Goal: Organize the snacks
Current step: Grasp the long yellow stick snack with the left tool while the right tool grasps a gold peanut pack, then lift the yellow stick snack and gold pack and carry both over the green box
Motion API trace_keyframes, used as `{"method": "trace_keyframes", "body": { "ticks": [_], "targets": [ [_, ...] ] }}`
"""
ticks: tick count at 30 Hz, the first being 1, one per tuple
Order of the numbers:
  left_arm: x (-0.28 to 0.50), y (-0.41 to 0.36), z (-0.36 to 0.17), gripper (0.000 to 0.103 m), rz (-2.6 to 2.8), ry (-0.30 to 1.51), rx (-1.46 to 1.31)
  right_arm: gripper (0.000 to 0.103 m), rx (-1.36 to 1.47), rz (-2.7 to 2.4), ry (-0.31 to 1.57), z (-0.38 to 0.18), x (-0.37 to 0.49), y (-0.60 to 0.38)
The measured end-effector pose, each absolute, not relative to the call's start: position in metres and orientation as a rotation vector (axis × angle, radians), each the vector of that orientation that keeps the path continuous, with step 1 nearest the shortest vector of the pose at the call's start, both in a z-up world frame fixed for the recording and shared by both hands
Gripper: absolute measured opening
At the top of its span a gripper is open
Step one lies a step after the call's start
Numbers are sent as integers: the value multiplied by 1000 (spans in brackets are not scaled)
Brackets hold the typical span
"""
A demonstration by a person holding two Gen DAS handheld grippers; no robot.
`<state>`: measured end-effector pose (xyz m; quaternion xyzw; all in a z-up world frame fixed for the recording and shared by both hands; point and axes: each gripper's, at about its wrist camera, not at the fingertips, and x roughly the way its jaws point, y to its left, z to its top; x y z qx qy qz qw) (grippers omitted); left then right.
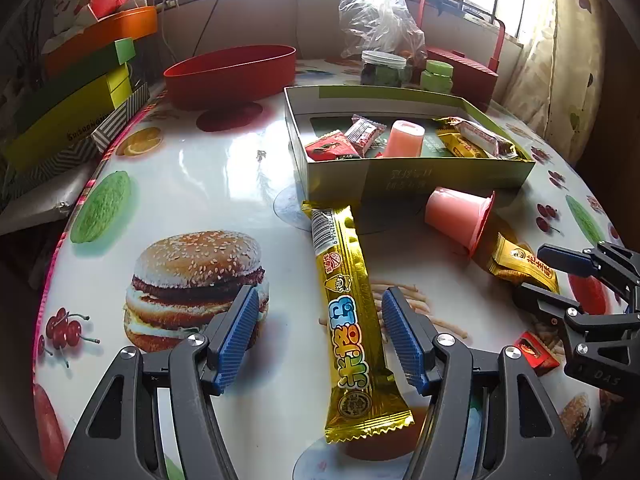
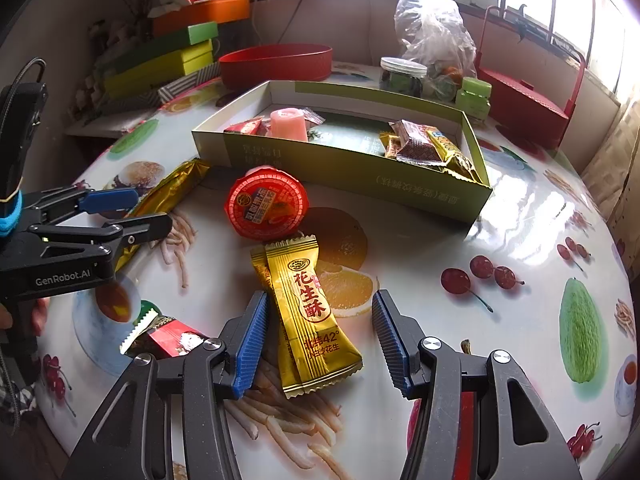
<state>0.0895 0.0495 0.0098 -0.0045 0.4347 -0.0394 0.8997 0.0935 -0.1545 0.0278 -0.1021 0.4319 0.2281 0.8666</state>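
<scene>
Peanut crisp packet [image 2: 310, 316] reads "花生酥".

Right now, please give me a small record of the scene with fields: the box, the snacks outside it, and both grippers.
box: green box, open, holds several snacks and a pink jelly cup
outside box: long gold bar, gold peanut pack, jelly cup on its side, small red pack
left gripper: open, jaws either side of the long gold bar, pads not pressing it
right gripper: open, jaws either side of the gold peanut pack, pads apart from it
table: printed food pictures
</scene>
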Motion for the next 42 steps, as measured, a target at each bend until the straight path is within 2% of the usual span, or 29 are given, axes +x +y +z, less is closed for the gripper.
{"method": "trace_keyframes", "body": {
  "ticks": [8, 10, 14, 19, 21, 24, 27, 42],
  "targets": [
    [90, 51, 10, 63, -89, 896, -17, 44, -205, 461, 901, 30, 96, -158],
    [90, 52, 10, 55, -86, 891, -23, 42, -204, 458, 900, 30, 97, -158],
    [90, 55, 11, 51, -88, 888, -34, 37, -203, 456, 899, 30, 96, -159],
    [89, 55, 11, 39, -94, 886, -37, 31, -198, 448, 897, 30, 96, -160],
    [90, 55, 12, 34, -98, 885, -41, 31, -196, 444, 897, 30, 95, -161],
    [89, 55, 12, 32, -101, 883, -45, 30, -191, 439, 897, 30, 95, -162],
    [89, 55, 12, 24, -116, 882, -53, 30, -187, 433, 896, 30, 95, -163],
    [84, 54, 20, 24, -144, 852, -63, 24, -156, 402, 877, 33, 91, -174]
  ]
}}
